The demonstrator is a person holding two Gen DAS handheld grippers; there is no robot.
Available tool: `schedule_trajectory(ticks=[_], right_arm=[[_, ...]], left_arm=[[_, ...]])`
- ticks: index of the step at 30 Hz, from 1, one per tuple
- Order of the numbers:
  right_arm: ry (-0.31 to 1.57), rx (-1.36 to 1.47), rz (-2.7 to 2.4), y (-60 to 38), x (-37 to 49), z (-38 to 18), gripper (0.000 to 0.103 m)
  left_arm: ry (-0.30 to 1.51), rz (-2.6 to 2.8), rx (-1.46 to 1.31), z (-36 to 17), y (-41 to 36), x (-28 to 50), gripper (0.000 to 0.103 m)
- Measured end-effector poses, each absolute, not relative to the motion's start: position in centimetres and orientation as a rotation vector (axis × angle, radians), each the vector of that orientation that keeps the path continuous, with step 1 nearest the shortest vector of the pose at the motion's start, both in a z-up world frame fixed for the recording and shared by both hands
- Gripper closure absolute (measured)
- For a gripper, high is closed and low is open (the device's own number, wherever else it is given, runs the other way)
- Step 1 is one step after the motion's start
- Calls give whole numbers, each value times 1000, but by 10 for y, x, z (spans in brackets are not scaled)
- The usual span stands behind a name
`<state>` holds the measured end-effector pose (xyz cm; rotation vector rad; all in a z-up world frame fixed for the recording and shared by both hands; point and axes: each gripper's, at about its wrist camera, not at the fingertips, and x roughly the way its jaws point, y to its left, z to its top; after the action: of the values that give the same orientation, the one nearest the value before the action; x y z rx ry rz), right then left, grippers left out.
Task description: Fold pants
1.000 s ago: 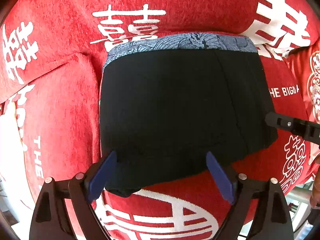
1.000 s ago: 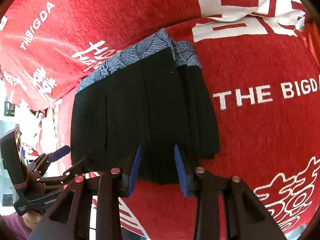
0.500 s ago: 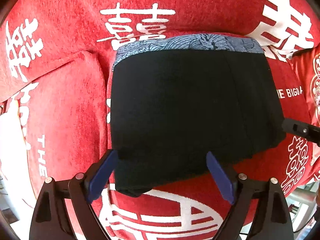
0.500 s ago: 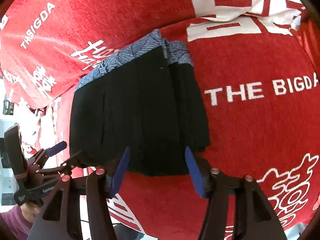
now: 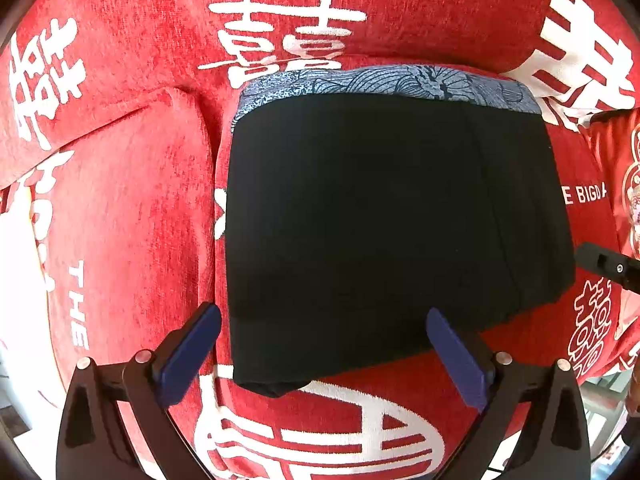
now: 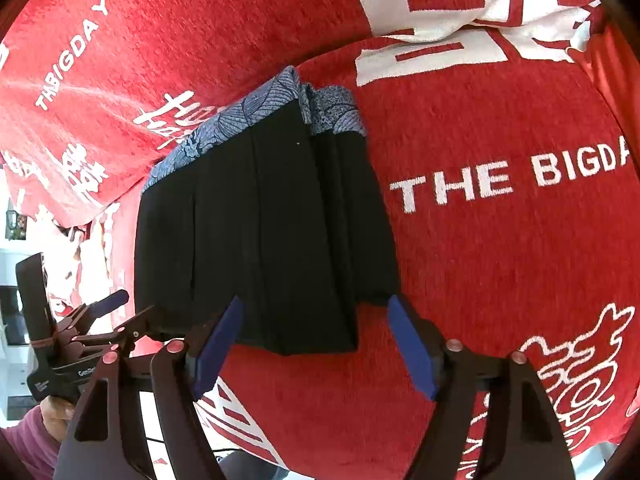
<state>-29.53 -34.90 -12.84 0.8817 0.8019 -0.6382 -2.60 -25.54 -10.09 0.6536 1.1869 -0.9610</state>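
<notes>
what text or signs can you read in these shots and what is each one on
"THE BIGDA", cut off at the edge: red cloth
"THBIGDAY": same cloth, upper left
"THE": same cloth, left wrist view
White Chinese double-happiness characters: same cloth
"Gen...", rest hidden: left gripper
No text seen on the black pants

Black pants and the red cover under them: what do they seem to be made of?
The black pants look like a smooth, matte knit, with a blue-grey printed waistband. The red cover looks like chenille or terry, judging by its fuzzy nap and woven white lettering.
</notes>
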Motion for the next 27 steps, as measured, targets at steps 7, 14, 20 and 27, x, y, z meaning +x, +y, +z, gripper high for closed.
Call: schedule_trajectory(ticks=[7, 14, 20, 27], right_arm=[[792, 902, -645, -353, -300, -129, 21], [802, 930, -644, -355, -302, -136, 19], [814, 915, -649, -359, -304, -135, 19], [733, 1031, -544, -389, -314, -142, 18]], left_arm=[[1214, -973, 611, -101, -254, -14, 0], [1226, -943, 579, -105, -253, 1, 0], [1248, -963, 513, -105, -253, 23, 0], [1358, -1017, 449, -124, -269, 41, 0]])
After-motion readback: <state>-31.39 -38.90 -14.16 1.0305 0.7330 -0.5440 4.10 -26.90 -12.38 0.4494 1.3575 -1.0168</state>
